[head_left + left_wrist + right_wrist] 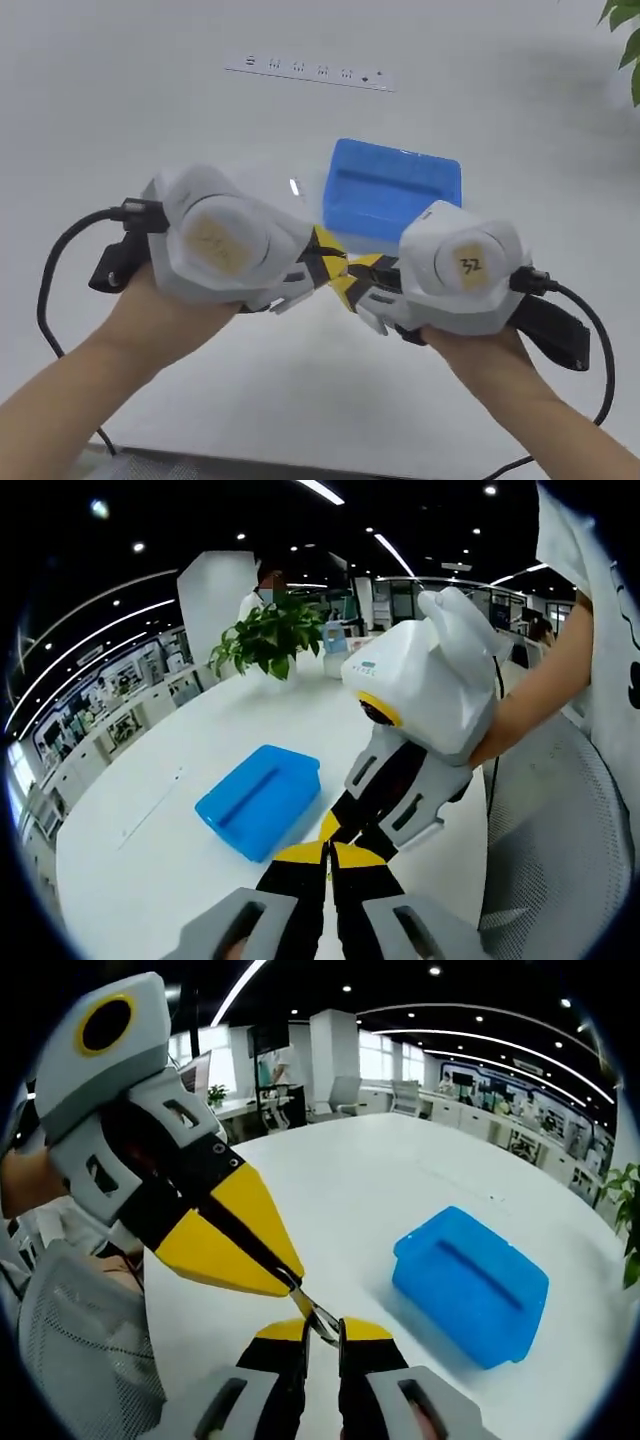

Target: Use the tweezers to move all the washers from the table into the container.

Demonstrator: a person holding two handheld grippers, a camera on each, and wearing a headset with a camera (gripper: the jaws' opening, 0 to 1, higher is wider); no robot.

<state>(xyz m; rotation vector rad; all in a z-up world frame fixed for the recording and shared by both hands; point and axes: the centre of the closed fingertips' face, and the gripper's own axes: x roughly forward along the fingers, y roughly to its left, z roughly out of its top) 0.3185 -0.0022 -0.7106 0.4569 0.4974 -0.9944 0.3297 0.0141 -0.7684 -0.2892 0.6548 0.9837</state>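
the left gripper point(292, 1282) has its yellow jaws pressed together on the thin metal tweezers point(317, 1312), whose other end sits in the narrow gap of the right gripper point(323, 1336), though i cannot tell if that one pinches it, both above the white table point(380, 1180) near the blue container point(470, 1285).

The container point(393, 188) sits on the counter point(150, 110), with the power strip point(308, 71) beyond it at 11 o'clock and the plant point(625, 40) at 2 o'clock. At the container's 6 o'clock, the left gripper point(328, 258) and right gripper point(352, 278) meet tip to tip, with the tweezers point(318, 1320) between them.
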